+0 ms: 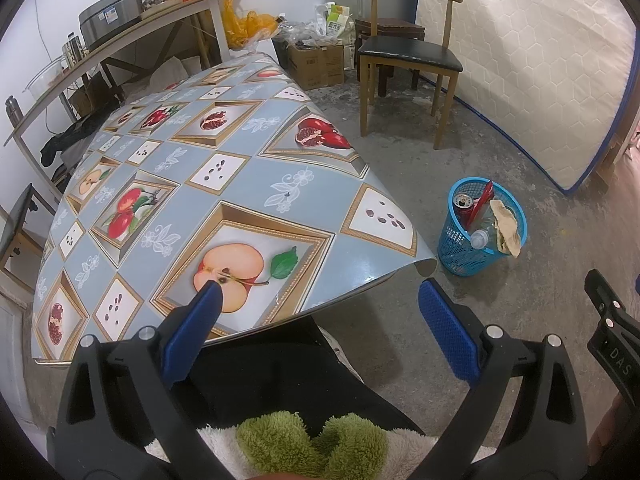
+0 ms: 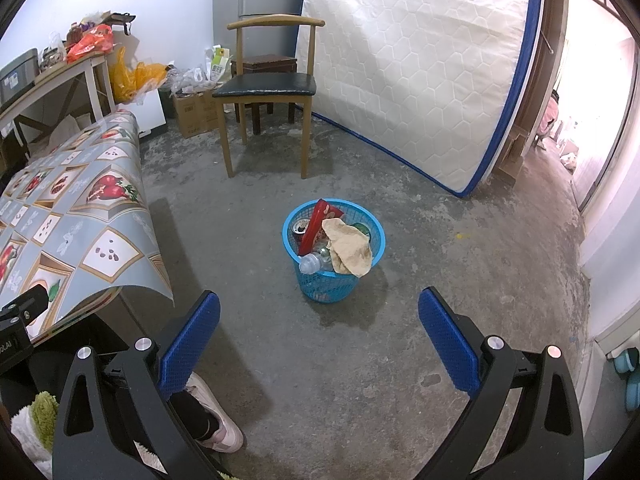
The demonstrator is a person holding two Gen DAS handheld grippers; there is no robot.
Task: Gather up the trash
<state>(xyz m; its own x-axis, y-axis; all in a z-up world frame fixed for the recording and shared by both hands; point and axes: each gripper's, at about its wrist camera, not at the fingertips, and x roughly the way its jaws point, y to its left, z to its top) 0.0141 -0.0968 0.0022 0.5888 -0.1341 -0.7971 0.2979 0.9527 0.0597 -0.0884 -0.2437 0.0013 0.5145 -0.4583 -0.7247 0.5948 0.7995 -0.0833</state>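
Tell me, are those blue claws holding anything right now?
No. Both the left gripper and right gripper are open and empty; the trash already sits in the blue basket.

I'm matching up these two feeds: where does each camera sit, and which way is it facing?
Left wrist: on the left gripper, facing the fruit-print tablecloth table; shows open blue pads, dark lap, right gripper's edge.
Right wrist: on the right gripper, facing concrete floor; shows open pads, pink shoe.
Shared: blue plastic trash basket, wooden chair, mattress.
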